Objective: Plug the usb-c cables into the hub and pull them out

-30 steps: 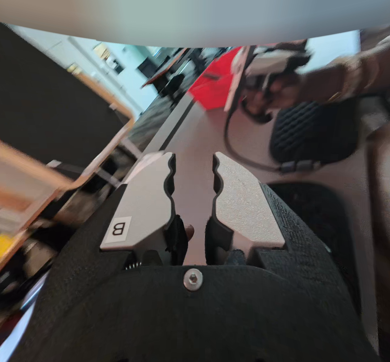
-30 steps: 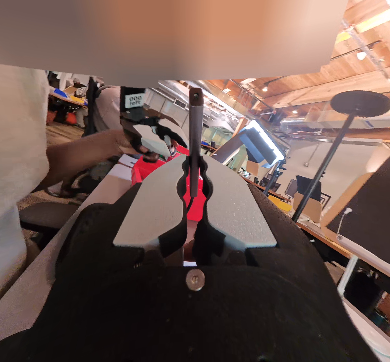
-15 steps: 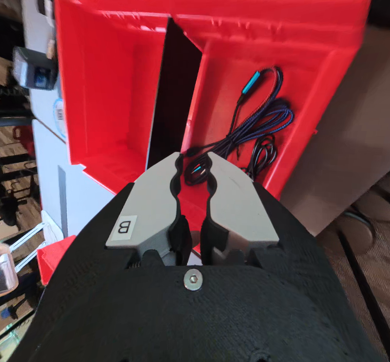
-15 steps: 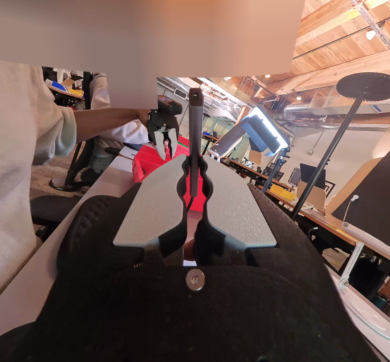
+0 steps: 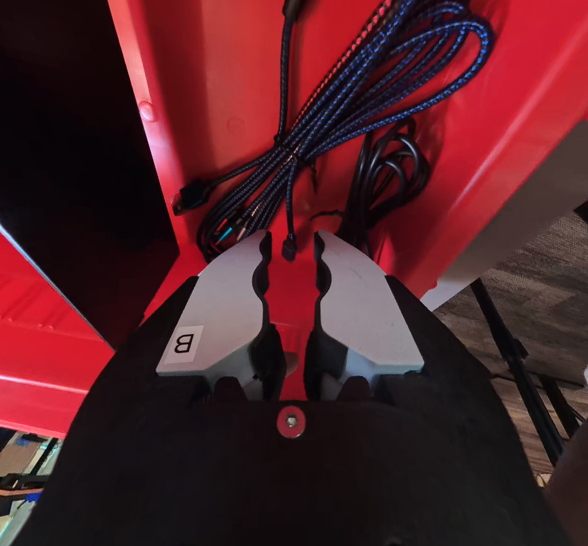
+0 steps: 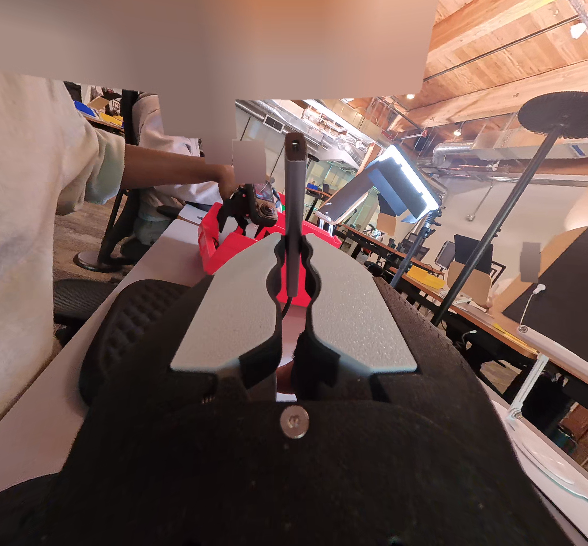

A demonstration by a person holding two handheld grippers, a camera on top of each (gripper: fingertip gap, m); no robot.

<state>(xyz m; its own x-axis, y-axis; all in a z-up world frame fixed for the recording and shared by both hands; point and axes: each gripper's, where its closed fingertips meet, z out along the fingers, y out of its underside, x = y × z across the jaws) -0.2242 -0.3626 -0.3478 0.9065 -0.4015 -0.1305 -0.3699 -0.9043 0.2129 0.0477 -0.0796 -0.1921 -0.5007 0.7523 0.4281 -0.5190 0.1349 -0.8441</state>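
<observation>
- Hub point(image 6: 294, 212): a slim grey metal bar, held upright and seen nearly edge-on, with a dark end cap at the top that has a small slot in it; a thin black lead leaves its lower end and drops between the fingers.
- Right gripper point(image 6: 293, 244) is closed tight on the lower part of the hub, whose body sits in the wavy notches of the two grey fingers, while most of its length stands clear above the fingertips.
- Left gripper point(image 5: 292, 236) hangs over the red bin point(image 5: 222, 53) with its jaws apart by a narrow gap and nothing between the pads.
- Braided usb-c cable point(image 5: 366, 94), black and blue with one stretch of red weave, lies coiled in long loops on the bin floor, cinched at the middle by a thin tie.
- One small dark plug point(image 5: 289, 249) on a strand of that bundle lies just beyond the left fingertips, in line with the gap but not gripped.
- Another connector point(image 5: 188, 197), black with blue trim, lies to the left against the bin's inner wall.
- Plain black cable point(image 5: 388, 167), smooth and thinner, sits in a loose coil just right of the braided one.
- Black divider panel point(image 5: 63, 117) stands in the bin to the left of the cables.
- From the right wrist view the red bin rests on a pale table point(image 6: 165, 253), with the left gripper's black body and camera lowered into it beyond the hub.
</observation>
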